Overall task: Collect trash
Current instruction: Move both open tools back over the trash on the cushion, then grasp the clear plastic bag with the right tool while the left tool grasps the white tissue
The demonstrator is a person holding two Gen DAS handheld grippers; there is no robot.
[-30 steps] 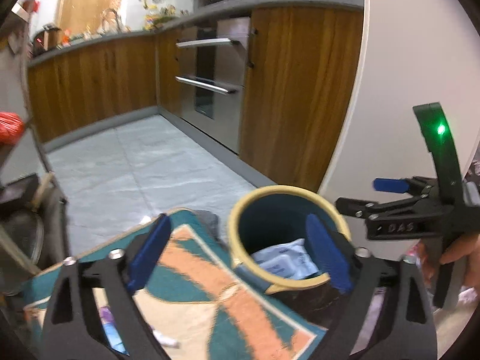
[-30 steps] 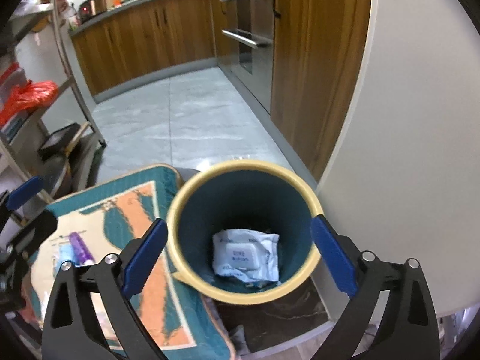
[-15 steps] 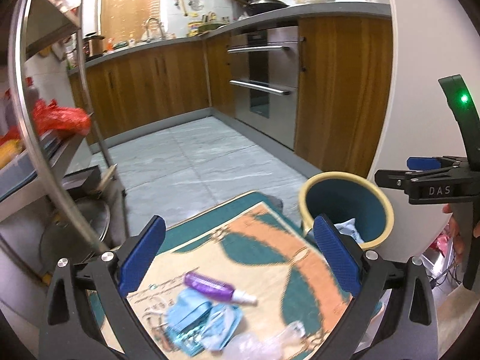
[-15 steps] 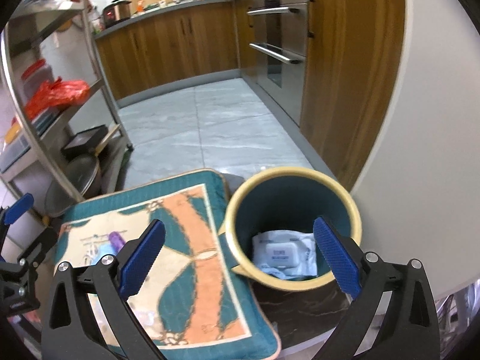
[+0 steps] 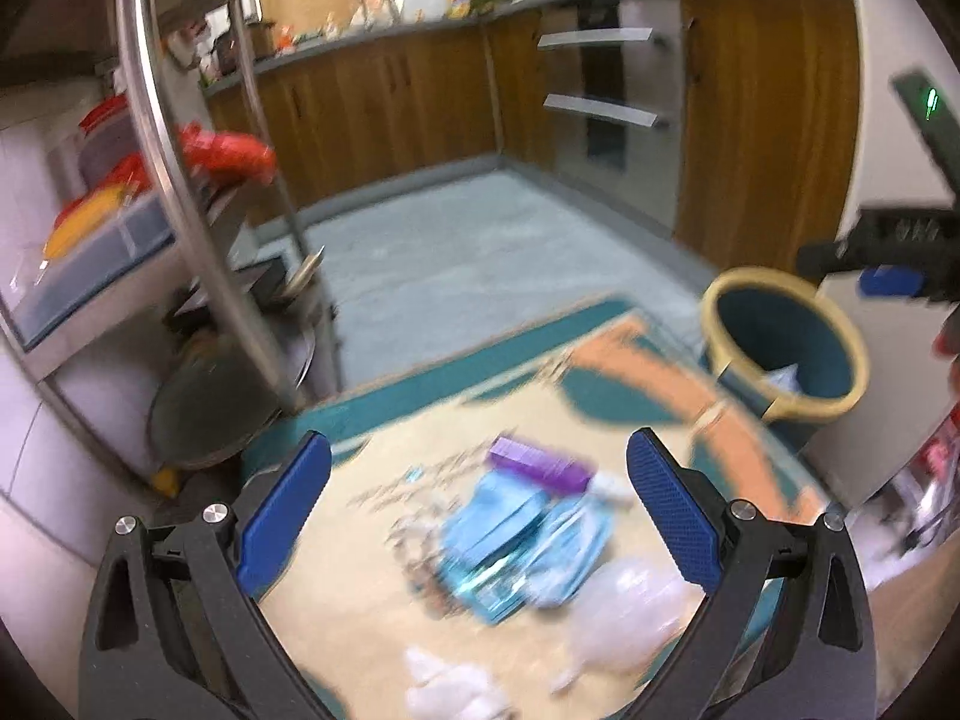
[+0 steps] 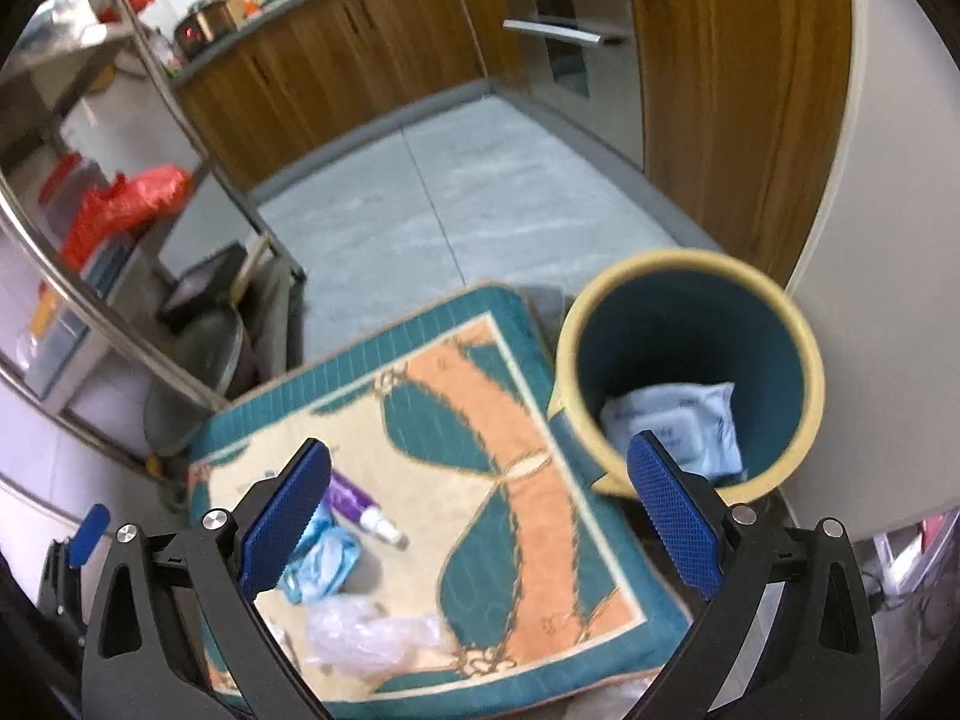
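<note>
A patterned mat (image 6: 480, 456) in teal, orange and cream lies in a kitchen, with loose trash at its near-left end and a bin (image 6: 690, 372) touching its right edge. The left gripper (image 5: 477, 516) hangs over the trash with its blue-padded jaws spread wide and nothing between them; that view is blurred. Below it on the mat sit a purple tube (image 5: 537, 465), crumpled blue wrappers (image 5: 516, 540) just beside the tube, and clear plastic (image 5: 624, 612) nearer the camera. A white scrap (image 5: 450, 690) lies at the mat's near edge.

The right gripper (image 6: 477, 516) is held above the mat's middle, between trash and bin, jaws also wide apart and empty. From this side the tube (image 6: 354, 498) shows a white cap pointing toward the bin, the wrappers (image 6: 324, 558) touch it, and the plastic (image 6: 366, 630) rests near the mat's front border. Inside the bin, teal with a yellow rim, a pale wipes packet (image 6: 678, 426) lies on the bottom. A steel rack (image 6: 120, 210) holding a red bag (image 6: 120, 204) stands left of the mat; wooden cabinets (image 6: 336, 60) line the far side of the grey tiled floor (image 6: 450, 198).
</note>
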